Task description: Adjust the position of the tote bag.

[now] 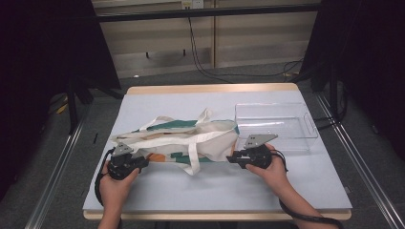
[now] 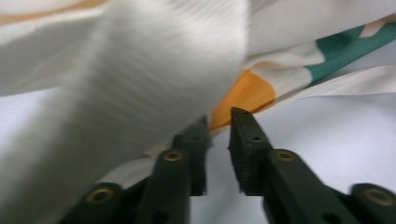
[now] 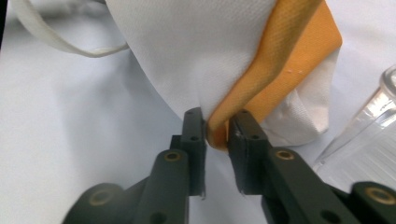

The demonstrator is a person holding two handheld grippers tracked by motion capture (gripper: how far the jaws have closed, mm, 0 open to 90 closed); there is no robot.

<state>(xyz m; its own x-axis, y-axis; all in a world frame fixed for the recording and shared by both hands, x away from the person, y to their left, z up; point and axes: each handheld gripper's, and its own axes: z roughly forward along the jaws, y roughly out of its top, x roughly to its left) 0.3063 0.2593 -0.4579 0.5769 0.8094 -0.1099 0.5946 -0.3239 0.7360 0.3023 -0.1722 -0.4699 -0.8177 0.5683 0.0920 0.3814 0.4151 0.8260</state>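
A cream tote bag (image 1: 181,138) with green and orange patches lies crumpled across the middle of the table, its handles loose. My left gripper (image 1: 143,162) rests at the bag's left end. In the left gripper view the jaws (image 2: 219,116) stand apart with nothing between them, and the bag's (image 2: 163,60) orange patch lies just past the tips. My right gripper (image 1: 230,158) is at the bag's right end. In the right gripper view a rounded orange fold of the bag (image 3: 280,60) sits loosely between the parted jaws (image 3: 217,116).
A clear plastic tray (image 1: 277,125) stands behind my right gripper, close to the bag's right end; its corner also appears in the right gripper view as the tray (image 3: 373,140). The pale blue table top (image 1: 215,191) has a wooden rim. Cables lie on the floor beyond.
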